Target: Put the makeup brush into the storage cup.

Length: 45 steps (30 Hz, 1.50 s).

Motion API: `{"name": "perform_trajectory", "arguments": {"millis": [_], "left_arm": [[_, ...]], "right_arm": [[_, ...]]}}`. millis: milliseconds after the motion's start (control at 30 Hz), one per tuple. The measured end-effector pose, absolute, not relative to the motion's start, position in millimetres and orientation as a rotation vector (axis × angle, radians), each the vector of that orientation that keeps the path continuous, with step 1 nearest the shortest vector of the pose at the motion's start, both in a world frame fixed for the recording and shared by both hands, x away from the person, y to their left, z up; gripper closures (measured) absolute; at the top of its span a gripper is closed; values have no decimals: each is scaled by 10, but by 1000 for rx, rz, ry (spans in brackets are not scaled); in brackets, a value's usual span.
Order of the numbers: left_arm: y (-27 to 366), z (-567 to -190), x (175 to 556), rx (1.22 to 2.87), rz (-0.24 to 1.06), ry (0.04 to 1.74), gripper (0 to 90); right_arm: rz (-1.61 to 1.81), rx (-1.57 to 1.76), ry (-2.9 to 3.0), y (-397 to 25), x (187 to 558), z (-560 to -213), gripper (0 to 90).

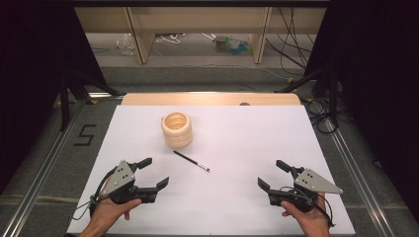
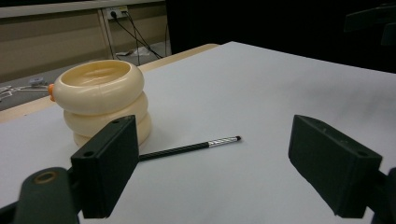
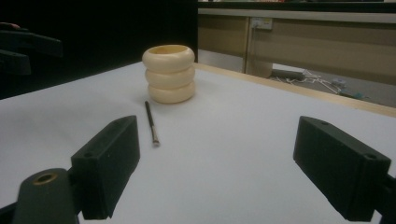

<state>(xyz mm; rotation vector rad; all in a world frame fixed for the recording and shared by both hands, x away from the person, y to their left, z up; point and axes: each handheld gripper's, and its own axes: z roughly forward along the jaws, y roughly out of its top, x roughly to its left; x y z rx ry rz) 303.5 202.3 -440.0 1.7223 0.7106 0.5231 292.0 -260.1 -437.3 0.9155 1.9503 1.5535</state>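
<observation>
Both hand-held grippers—left [image 1: 149, 174], right [image 1: 272, 174]—sat with jaws wide apart, holding nothing, low on the bench [image 1: 247, 133]; I had them flanking the pen [image 1: 191, 161] at twelve o'clock, just beside the ribbed cream holder [image 1: 177, 129].

**Cream ribbed holder and slim black brush on white tabletop**

Item 1: holder [image 1: 177, 129]. Cream-coloured, round, its wall formed as three stacked bulging rings. Stands upright, open mouth upward, interior cream as well. A small orange spot shows at the rim in the left gripper view [image 2: 51, 90]. Position: far half of the white tabletop [image 1: 257, 143], left of centre.

Item 2: brush [image 1: 191, 161]. Thin, straight, black handle, with a short silvery ferrule and dark tip at one end. Lies flat on the tabletop, diagonally, handle end pointing toward the holder, tip end toward the near right. Position: near the holder on its near side, apart from it, not touching.
</observation>
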Motion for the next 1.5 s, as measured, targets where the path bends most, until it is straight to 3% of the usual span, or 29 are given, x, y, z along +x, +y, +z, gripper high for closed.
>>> {"name": "perform_trajectory", "arguments": {"millis": [1100, 1500], "left_arm": [[1859, -4391, 3153, 1844, 477, 645, 164], [1744, -4309, 3359, 1877, 465, 631, 168]], "right_arm": [[1573, 915, 1971, -2582, 2942, -4397, 158], [1563, 916, 1975, -2579, 2950, -4397, 159]]}}
